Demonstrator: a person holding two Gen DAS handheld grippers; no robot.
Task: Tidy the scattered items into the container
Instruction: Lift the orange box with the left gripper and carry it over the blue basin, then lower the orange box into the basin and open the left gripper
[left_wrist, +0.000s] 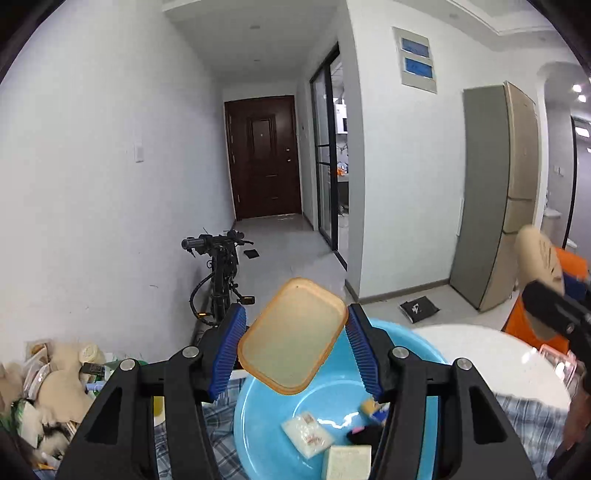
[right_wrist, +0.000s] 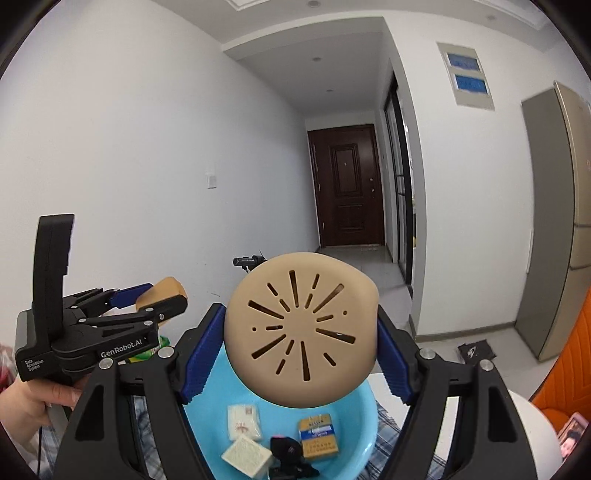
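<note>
My left gripper (left_wrist: 293, 345) is shut on a tan rectangular tray (left_wrist: 291, 336), held tilted above the blue basin (left_wrist: 266, 417). My right gripper (right_wrist: 301, 341) is shut on a beige round slotted insert (right_wrist: 301, 328), held above the same basin (right_wrist: 354, 421). The basin holds a white packet (right_wrist: 243, 421), a pale block (right_wrist: 247, 456), a yellow and blue box (right_wrist: 317, 435) and a black item (right_wrist: 286, 448). The left gripper with its tray (right_wrist: 162, 293) shows at the left of the right wrist view. The right gripper's insert (left_wrist: 539, 258) shows at the right edge of the left wrist view.
The basin sits on a blue plaid cloth (left_wrist: 221, 439). A round white table (left_wrist: 498, 354) is at the right. A pile of bags and plush items (left_wrist: 55, 380) lies at the left. A black bicycle (left_wrist: 221, 280) stands by the wall. An orange seat (right_wrist: 565, 354) is at the far right.
</note>
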